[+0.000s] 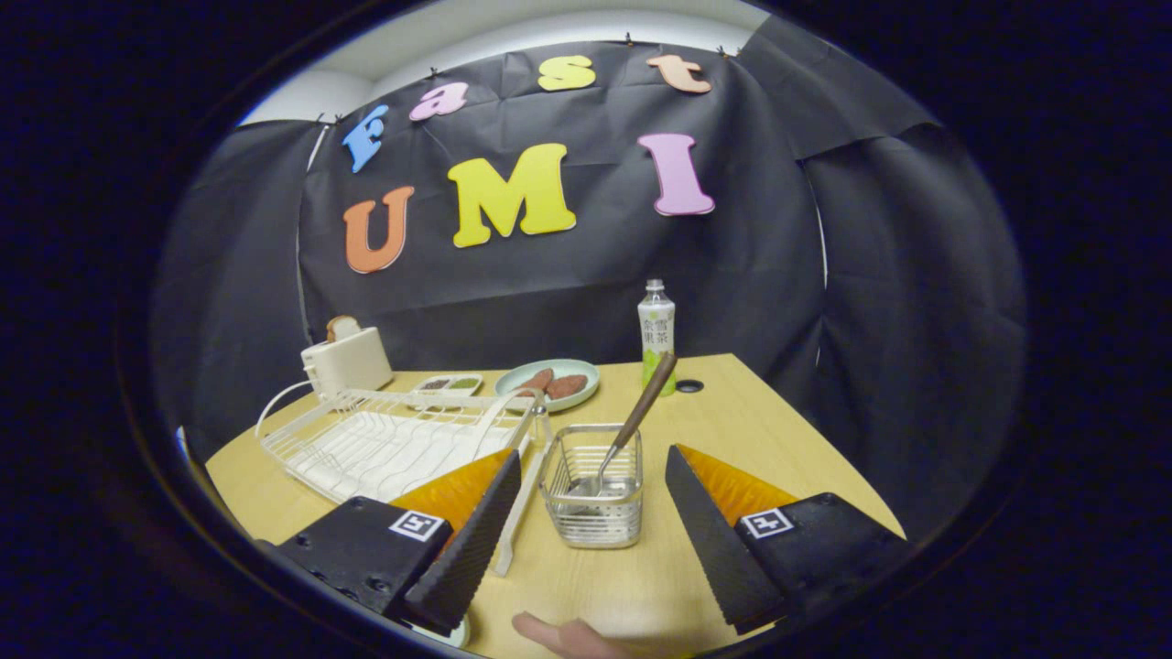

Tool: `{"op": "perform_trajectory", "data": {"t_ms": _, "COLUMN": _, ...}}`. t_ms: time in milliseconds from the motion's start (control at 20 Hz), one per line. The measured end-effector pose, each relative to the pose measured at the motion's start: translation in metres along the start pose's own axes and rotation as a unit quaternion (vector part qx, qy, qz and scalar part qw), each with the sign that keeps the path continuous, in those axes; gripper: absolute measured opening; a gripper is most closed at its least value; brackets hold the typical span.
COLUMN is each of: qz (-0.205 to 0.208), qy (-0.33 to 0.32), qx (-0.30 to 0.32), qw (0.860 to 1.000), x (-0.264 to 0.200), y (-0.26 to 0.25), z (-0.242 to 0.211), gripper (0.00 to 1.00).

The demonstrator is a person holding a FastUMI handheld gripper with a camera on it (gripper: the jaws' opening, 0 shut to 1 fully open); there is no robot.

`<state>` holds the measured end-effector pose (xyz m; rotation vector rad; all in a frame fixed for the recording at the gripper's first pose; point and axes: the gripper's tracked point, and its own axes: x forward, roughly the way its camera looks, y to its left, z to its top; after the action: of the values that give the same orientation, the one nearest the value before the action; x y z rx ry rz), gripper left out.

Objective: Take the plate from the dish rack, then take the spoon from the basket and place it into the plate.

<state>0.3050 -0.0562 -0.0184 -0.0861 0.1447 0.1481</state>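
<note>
Tool [586, 526] released, fingers spread wide, gripping nothing. A fingertip of a hand [568, 636] shows at the near tabletop [778, 430] edge, nearer than the basket. Basket [593, 485], wire mesh, stands upright between the fingers, just ahead of the tips. Spoon [632, 426] sits in the basket, bowl down, brown handle leaning up and away. Dish rack [385, 439] lies left of the basket, touching or nearly so. Beyond the basket: toaster [346, 360], small tray [449, 384], green plate [548, 383] holding food, bottle [656, 334].
</note>
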Motion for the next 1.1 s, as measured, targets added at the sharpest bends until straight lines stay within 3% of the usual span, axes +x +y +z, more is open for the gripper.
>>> {"op": "perform_trajectory", "data": {"t_ms": 450, "qz": -0.005, "qy": 0.03, "qx": 0.031, "qw": 0.999, "x": 0.075, "y": -0.013, "z": 0.013, "gripper": 0.99}}
{"op": "perform_trajectory", "data": {"t_ms": 600, "qz": 0.0, "qy": 0.043, "qx": 0.042, "qw": 0.998, "x": 0.088, "y": -0.008, "z": 0.014, "gripper": 0.84}}
{"op": "perform_trajectory", "data": {"t_ms": 700, "qz": -0.004, "qy": 0.075, "qx": 0.039, "qw": 0.996, "x": 0.098, "y": -0.008, "z": 0.002, "gripper": 0.64}}
{"op": "perform_trajectory", "data": {"t_ms": 800, "qz": 0.0, "qy": 0.073, "qx": 0.039, "qw": 0.997, "x": 0.101, "y": -0.006, "z": 0.007, "gripper": 0.32}}
{"op": "perform_trajectory", "data": {"t_ms": 1000, "qz": 0.013, "qy": 0.062, "qx": 0.059, "qw": 0.996, "x": 0.093, "y": 0.013, "z": 0.012, "gripper": 0.19}}
{"op": "perform_trajectory", "data": {"t_ms": 1100, "qz": -0.008, "qy": 0.052, "qx": 0.051, "qw": 0.997, "x": 0.088, "y": 0.011, "z": 0.016, "gripper": 0.15}}
